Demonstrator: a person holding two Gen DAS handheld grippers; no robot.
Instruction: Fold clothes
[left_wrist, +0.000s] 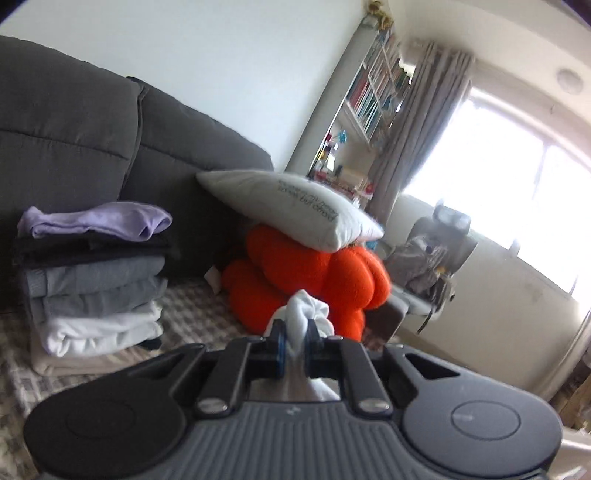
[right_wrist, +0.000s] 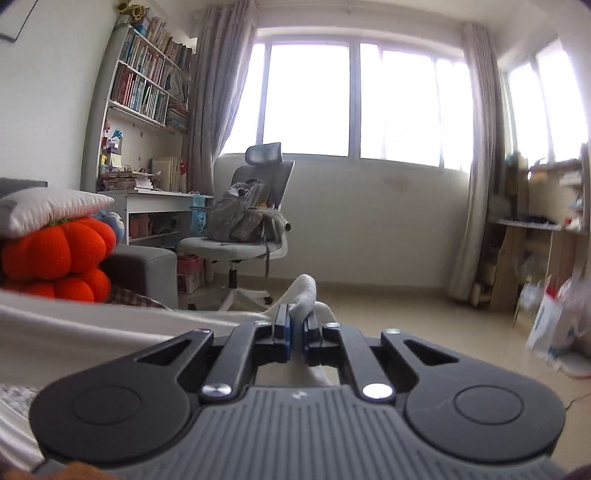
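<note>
- White garment (left_wrist: 308, 308) is pinched in both tongs, left gripper (left_wrist: 295, 334) and right gripper (right_wrist: 297, 325), lifted above the sofa's (left_wrist: 92, 122) seat edge.
- Better keep both grips level and cloth taut, then lay flat beside the folded stack (left_wrist: 96, 277).

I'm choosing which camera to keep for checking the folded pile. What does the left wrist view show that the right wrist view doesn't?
Left wrist only: the stack of folded clothes against the grey sofa back. Right wrist only: the whole office chair and full window. Both: a tool shut on white cloth (left tool, right tool), the orange plush under the white pillow, the bookshelf.
</note>
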